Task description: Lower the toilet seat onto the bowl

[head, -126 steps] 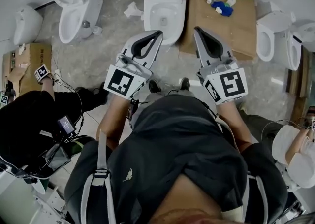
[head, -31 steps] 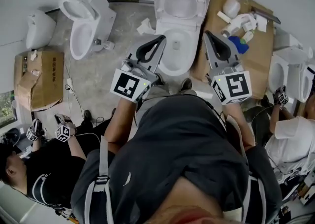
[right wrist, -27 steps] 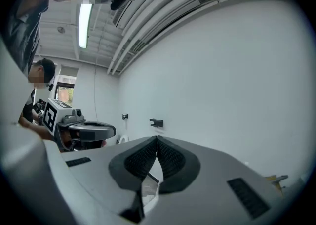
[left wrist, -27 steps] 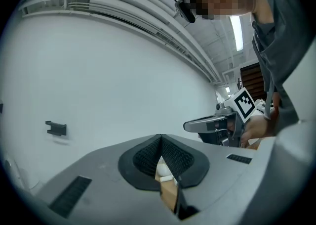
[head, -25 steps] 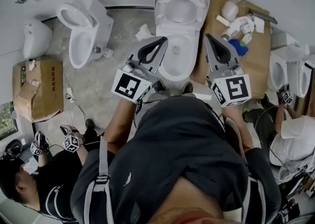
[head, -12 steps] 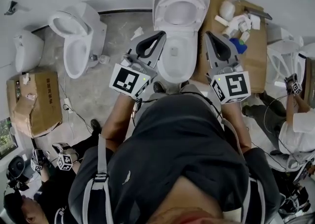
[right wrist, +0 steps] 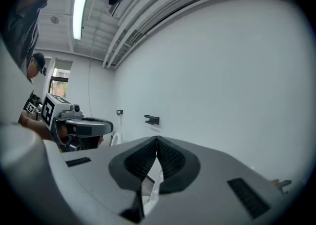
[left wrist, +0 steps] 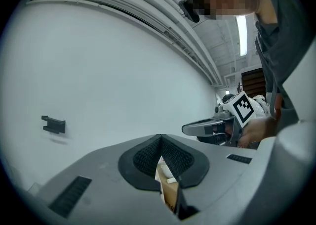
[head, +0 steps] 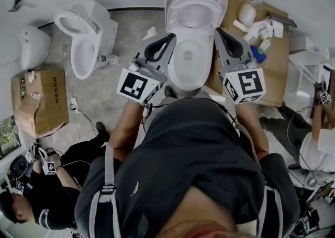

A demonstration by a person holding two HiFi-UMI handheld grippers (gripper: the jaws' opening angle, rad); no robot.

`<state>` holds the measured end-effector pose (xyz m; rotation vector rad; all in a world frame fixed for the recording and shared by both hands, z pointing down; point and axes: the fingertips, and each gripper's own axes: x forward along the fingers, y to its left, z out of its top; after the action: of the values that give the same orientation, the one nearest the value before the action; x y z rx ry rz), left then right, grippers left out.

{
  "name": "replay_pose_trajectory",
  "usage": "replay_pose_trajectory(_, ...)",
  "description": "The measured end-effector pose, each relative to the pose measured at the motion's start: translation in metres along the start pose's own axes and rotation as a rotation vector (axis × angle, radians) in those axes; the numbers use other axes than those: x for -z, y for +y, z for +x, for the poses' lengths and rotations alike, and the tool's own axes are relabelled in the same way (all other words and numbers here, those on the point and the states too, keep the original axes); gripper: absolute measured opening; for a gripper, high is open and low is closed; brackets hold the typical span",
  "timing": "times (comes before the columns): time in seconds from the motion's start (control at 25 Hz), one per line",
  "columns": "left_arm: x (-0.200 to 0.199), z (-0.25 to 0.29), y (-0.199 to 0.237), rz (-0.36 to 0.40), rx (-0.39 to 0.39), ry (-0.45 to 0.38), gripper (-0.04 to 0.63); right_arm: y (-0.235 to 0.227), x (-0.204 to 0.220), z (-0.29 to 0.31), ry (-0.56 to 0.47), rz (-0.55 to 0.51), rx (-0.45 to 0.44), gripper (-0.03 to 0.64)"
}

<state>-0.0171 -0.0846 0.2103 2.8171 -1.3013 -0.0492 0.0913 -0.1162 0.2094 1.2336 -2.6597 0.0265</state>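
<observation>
The toilet seat (head: 196, 2) is standing raised at twelve o'clock, behind the bowl (head: 188, 67). The left gripper (head: 171, 36) is hovering at the bowl's nine o'clock and the right gripper (head: 216, 30) at its three o'clock, both with fingers pressed together on nothing.

Open floor (head: 125, 27) left of toilet (head: 192, 67); bottles (head: 246, 14) crowd its right.

toilets: two (middle toilet (head: 189, 59), left toilet (head: 84, 48))
grippers: two (left gripper (head: 170, 36), right gripper (head: 216, 30))
cardboard box (head: 39, 101): one
</observation>
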Motion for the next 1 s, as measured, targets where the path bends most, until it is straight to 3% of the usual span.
replay_pose_trajectory(0.48,0.022,0.032,-0.003,-0.033,-0.101,0.052,0.003,-0.06,0.049,0.052,0.067,-0.006,-0.103,0.008)
replay_pose_trajectory(0.76,0.036,0.032,0.004,-0.051,-0.157,0.098,0.003,-0.085,0.086,0.099,0.15,-0.032,-0.169,0.008)
replay_pose_trajectory(1.0,0.046,0.028,0.006,-0.071,-0.19,0.114,0.003,-0.114,0.129,0.145,0.236,-0.068,-0.172,0.015)
